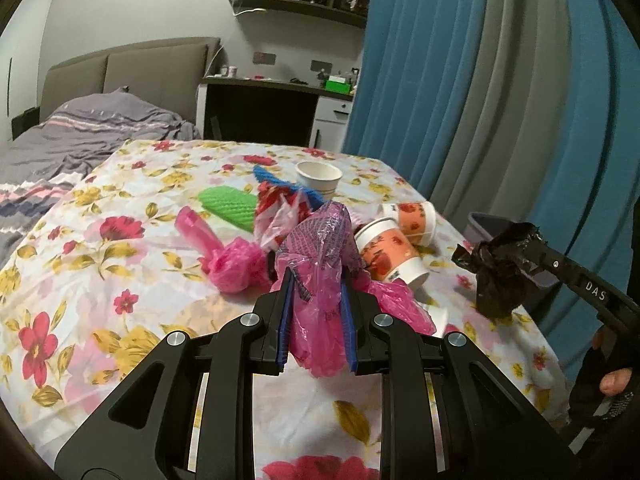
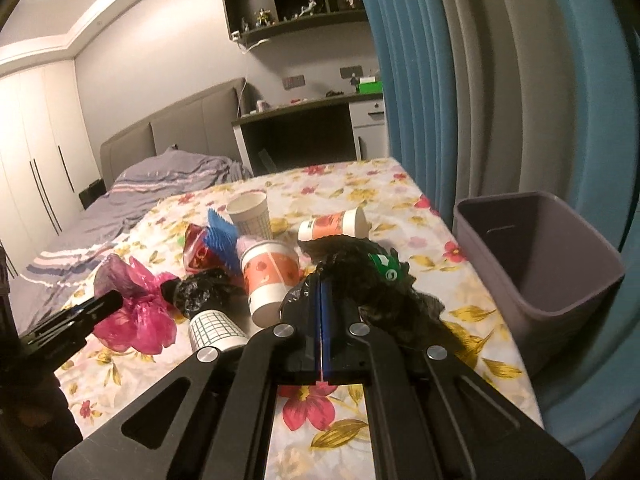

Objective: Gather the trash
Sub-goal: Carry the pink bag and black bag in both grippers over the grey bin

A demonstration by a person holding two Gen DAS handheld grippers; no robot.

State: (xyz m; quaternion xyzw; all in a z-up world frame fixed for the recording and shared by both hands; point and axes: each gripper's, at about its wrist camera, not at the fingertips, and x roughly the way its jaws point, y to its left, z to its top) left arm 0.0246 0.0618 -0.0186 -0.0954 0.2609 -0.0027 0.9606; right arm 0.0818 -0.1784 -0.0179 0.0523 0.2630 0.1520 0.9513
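In the left wrist view my left gripper [image 1: 316, 280] is shut on a crumpled pink plastic bag [image 1: 320, 248], held a little above the flowered tablecloth [image 1: 100, 280]. The right wrist view shows my right gripper [image 2: 322, 280] shut on a black plastic bag [image 2: 360, 268] with a green label. That black bag [image 1: 496, 268] hangs from the right gripper [image 1: 532, 240] at the right of the left view. A grey bin [image 2: 500, 200] stands open beside the table's right edge. At the left of the right view the left gripper [image 2: 112, 300] holds the pink bag [image 2: 136, 312].
More trash lies on the cloth: two orange flowered cups [image 2: 268, 276] [image 2: 336, 224], a white cup [image 2: 250, 212], a grid-printed cup [image 2: 212, 328], another black bag [image 2: 204, 292], a red wrapper [image 2: 196, 252], a blue mesh piece [image 2: 222, 240], a green mesh piece [image 1: 230, 202] and a pink ball [image 1: 236, 264]. Curtains hang at the right.
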